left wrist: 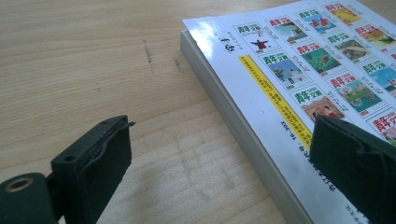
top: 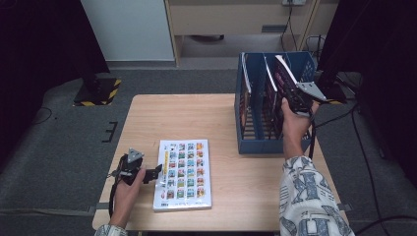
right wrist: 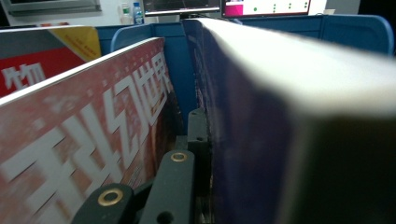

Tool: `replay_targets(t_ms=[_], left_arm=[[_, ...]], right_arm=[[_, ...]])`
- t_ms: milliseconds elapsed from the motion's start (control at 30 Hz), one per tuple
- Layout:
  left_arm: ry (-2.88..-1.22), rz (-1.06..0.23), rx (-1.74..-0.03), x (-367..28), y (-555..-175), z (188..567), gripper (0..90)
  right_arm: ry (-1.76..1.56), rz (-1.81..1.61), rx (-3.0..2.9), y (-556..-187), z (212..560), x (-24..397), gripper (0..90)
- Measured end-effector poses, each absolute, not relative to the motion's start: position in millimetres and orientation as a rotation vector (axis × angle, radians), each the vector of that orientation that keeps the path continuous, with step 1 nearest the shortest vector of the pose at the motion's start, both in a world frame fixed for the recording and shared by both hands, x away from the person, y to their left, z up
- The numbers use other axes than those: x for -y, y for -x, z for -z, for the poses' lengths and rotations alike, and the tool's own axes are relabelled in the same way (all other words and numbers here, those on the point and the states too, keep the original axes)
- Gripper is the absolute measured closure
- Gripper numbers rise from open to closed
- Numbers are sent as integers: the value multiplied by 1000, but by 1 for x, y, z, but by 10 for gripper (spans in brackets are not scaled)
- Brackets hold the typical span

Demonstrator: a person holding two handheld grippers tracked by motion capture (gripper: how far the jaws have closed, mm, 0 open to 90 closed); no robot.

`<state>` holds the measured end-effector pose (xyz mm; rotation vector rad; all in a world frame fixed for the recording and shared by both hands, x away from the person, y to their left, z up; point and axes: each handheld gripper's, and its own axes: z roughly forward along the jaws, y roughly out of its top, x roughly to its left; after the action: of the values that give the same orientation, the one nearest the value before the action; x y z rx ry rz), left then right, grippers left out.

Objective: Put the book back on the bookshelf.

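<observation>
Filing books into a blue rack (top: pixel 255 142) at the table's far right. Two books already stand in its left slots. The right gripper (top: pixel 301 101), jaws clamped on a dark book (top: pixel 285 81), holds it tilted over a right-hand slot, apparently partly entered; seating remains. One book (top: pixel 183 173) lies flat near the table's front edge. The left gripper (top: pixel 147 174) rests at this book's left edge, jaws apart, one above the cover. Bare table separates rack and flat book.
</observation>
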<state>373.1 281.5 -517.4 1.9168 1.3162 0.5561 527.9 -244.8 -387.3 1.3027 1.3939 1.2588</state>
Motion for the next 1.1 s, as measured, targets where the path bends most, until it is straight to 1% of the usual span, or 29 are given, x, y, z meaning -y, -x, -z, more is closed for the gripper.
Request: replay_targets(t_ms=[367, 833, 1100], left_arm=[[-1913, -552, -1316, -282, -373, 517, 51], [-1916, -555, -1314, -282, -373, 517, 51], [-1916, -555, -1313, -282, -373, 517, 51]], right_arm=[[-1318, -1248, -1376, -537, 400, 242, 821], [-1276, -1263, -1412, -535, 402, 233, 809], [-1264, -1266, -1424, -533, 402, 232, 787]])
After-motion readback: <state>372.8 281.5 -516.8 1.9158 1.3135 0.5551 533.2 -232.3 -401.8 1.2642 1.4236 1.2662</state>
